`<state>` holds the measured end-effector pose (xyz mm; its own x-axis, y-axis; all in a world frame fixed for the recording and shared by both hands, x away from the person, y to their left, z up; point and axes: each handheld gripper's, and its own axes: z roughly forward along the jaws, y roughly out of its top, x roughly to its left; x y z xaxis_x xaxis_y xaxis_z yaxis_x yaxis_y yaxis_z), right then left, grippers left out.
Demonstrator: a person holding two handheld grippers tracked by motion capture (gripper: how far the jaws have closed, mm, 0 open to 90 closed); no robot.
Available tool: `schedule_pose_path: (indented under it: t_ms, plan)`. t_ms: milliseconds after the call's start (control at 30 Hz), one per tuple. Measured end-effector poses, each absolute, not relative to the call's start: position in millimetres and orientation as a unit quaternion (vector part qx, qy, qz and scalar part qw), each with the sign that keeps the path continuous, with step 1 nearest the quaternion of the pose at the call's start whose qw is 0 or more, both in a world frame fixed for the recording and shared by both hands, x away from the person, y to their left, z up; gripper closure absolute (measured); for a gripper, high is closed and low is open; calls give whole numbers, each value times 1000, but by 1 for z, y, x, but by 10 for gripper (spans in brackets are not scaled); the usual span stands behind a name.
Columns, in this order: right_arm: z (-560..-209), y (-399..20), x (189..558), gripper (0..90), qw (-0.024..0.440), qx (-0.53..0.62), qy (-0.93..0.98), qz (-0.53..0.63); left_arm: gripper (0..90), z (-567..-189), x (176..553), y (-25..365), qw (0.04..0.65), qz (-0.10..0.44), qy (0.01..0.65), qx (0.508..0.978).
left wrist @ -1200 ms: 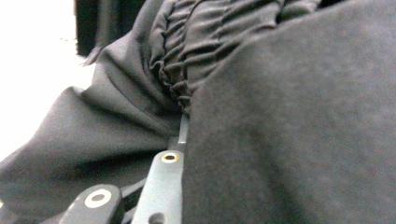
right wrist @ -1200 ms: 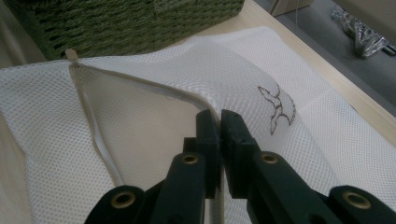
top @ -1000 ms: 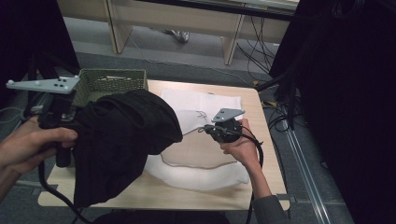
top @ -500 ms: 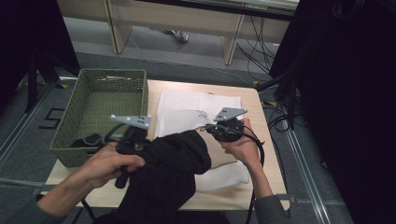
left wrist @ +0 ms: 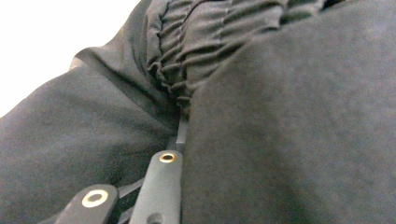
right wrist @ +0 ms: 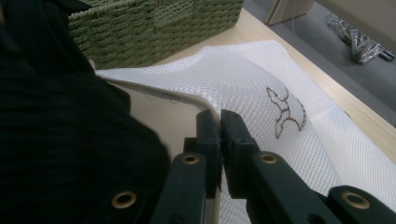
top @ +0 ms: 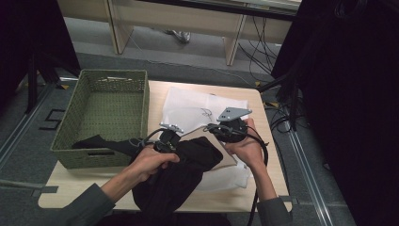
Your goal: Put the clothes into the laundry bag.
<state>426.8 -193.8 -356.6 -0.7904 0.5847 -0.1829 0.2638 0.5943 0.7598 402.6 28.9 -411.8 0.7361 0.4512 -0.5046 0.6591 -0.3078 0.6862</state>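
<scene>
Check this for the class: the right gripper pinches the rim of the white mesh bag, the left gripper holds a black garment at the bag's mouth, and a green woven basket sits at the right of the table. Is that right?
One detail is wrong: the high view shows the green woven basket at the table's left, not its right. The rest stands: the right gripper pinches the white mesh bag at its rim, and the left gripper holds the black garment at the bag's mouth.

Basket (top: 113, 99) left of mesh bag (top: 193, 106), garment (top: 188, 165) before both.
</scene>
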Motion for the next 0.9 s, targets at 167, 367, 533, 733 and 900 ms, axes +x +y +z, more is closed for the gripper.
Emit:
schedule_pose_path:
  t_ms: [167, 367, 533, 733, 900]
  plan:
    - [-353, -193, 425, 876, 213, 247, 866, 379, 733, -424, 413, 17, 450, -61, 378, 807]
    - [-349, -192, 422, 876, 215, 244, 864, 384, 724, -438, 429, 9, 446, -21, 419, 791]
    - [-350, -192, 423, 877, 211, 241, 867, 382, 687, -450, 441, -4, 434, 32, 444, 783]
    - [-356, -196, 426, 877, 207, 249, 868, 376, 466, -466, 442, -9, 424, 21, 457, 781]
    - [-359, -198, 427, 876, 203, 259, 867, 375, 268, -448, 432, 0, 426, 36, 439, 791]
